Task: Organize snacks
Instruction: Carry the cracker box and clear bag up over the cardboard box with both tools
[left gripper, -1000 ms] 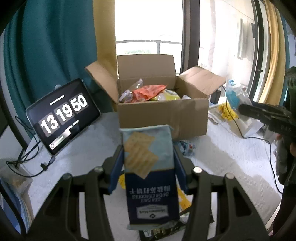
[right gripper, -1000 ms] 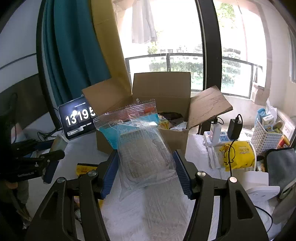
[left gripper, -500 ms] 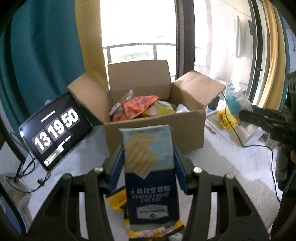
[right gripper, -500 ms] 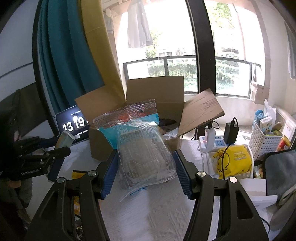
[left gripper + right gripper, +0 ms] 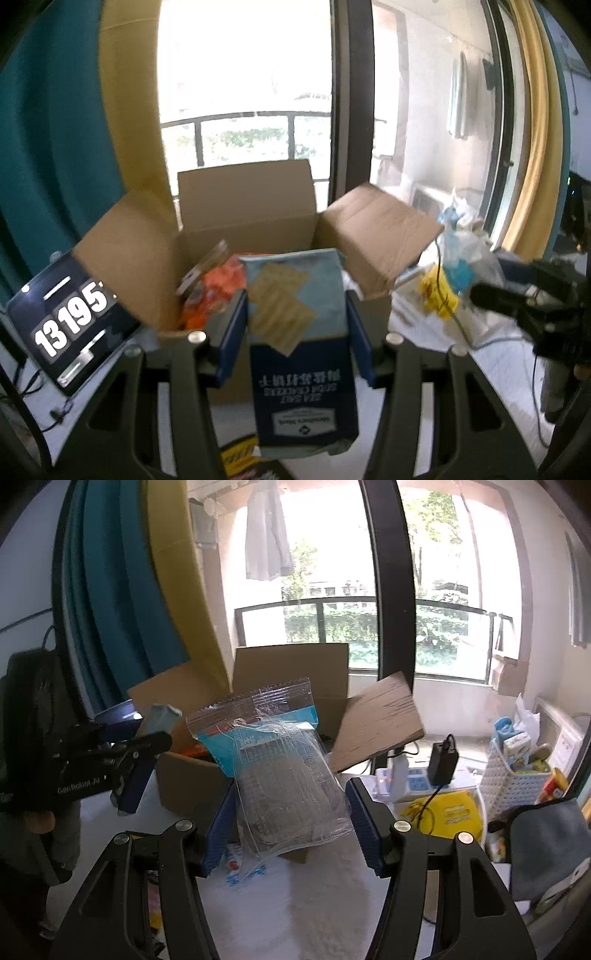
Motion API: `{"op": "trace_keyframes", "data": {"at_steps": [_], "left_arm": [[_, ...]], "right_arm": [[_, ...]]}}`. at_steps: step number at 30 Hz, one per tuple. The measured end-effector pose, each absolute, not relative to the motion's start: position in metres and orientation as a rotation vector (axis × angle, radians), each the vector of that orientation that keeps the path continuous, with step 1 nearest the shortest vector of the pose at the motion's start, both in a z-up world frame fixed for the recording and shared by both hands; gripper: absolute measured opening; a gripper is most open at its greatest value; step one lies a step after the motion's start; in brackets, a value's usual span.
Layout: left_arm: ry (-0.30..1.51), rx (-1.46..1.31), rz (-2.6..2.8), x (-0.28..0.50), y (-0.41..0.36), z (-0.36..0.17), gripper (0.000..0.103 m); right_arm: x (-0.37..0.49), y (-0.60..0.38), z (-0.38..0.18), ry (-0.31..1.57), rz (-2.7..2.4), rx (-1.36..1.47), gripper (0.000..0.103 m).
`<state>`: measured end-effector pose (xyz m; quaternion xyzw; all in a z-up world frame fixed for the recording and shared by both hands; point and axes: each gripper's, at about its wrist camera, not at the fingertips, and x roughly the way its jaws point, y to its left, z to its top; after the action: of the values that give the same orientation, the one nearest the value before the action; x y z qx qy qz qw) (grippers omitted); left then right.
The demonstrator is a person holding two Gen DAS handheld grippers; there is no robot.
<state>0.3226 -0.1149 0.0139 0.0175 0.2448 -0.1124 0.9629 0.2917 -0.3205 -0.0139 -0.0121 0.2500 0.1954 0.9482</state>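
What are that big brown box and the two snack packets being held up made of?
The box looks like plain matte corrugated cardboard: brown, with creased flaps. The cracker packet in the left gripper seems printed plastic or foil film, slightly glossy. The clear packet in the right gripper is transparent, shiny, crinkled plastic film with a serrated seal.

Box point(image 5: 255, 206): matt brown cardboard. Cracker pack point(image 5: 299, 332): smooth, slightly glossy printed film. Bag point(image 5: 284, 775): clear, crinkled, glossy plastic. Basket point(image 5: 506, 786): white perforated plastic.

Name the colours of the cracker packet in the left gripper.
Pale blue above, navy below; left wrist view shows the cracker packet best.
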Motion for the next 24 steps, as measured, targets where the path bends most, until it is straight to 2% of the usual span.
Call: {"op": "trace_keyframes", "data": {"at_steps": [19,20,21,23,24], "left_arm": [[0.507,0.011,-0.346,0.443,-0.163,0.001,0.054],[0.522,0.018,-0.341,0.451,-0.166,-0.002,0.066],[0.53,0.023,-0.339,0.459,-0.168,-0.005,0.082],[0.525,0.014,-0.344,0.464,-0.166,-0.004,0.09],[0.52,0.002,-0.346,0.464,-0.162,-0.001,0.09]], "right_arm": [[0.34,-0.345,0.007,0.498,0.281,-0.05,0.063],[0.342,-0.347,0.007,0.499,0.275,-0.05,0.063],[0.344,-0.347,0.008,0.499,0.271,-0.05,0.063],[0.348,-0.348,0.009,0.5,0.263,-0.054,0.063],[0.351,-0.347,0.008,0.502,0.262,-0.056,0.063]]}}
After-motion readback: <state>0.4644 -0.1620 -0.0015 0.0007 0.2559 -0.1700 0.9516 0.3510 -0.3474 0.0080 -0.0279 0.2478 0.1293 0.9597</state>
